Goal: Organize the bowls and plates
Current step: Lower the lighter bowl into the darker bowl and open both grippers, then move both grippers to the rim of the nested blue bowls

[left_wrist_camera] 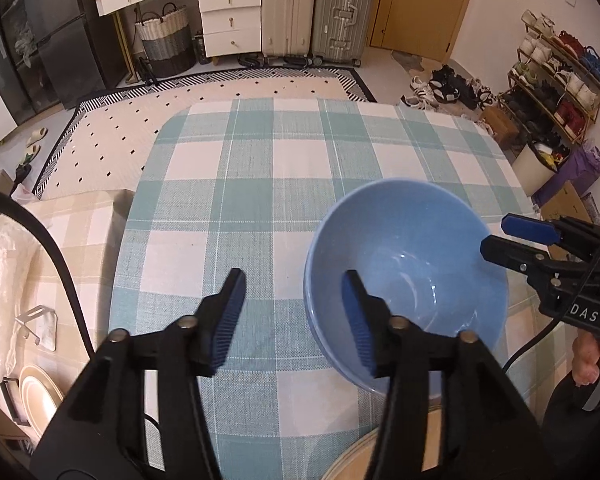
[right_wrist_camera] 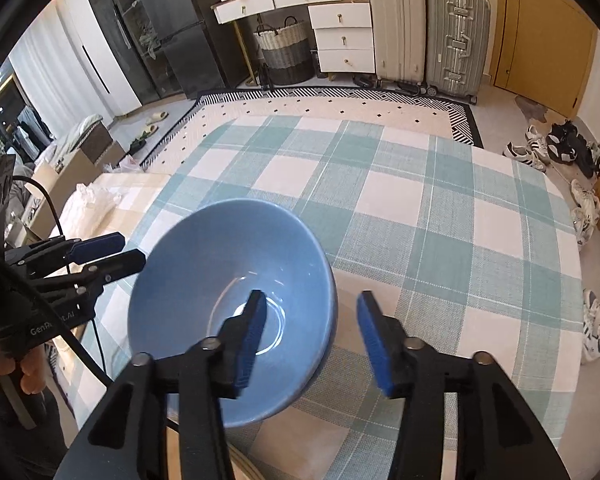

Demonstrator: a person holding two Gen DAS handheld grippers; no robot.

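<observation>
On the checked surface (left_wrist_camera: 260, 168) in the left wrist view, the left claw (left_wrist_camera: 294, 316) stands part open astride the blue bowl (left_wrist_camera: 412, 272) rim, gripping nothing, "DAS" legible opposite; right wrist view, the right claw (right_wrist_camera: 312, 332) likewise straddles the rim unclamped, "GenR" lettering opposite.

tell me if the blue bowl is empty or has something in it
Empty: the blue bowl sits upright on the checked cloth, and its glossy bottom shows bare in both views.
</observation>
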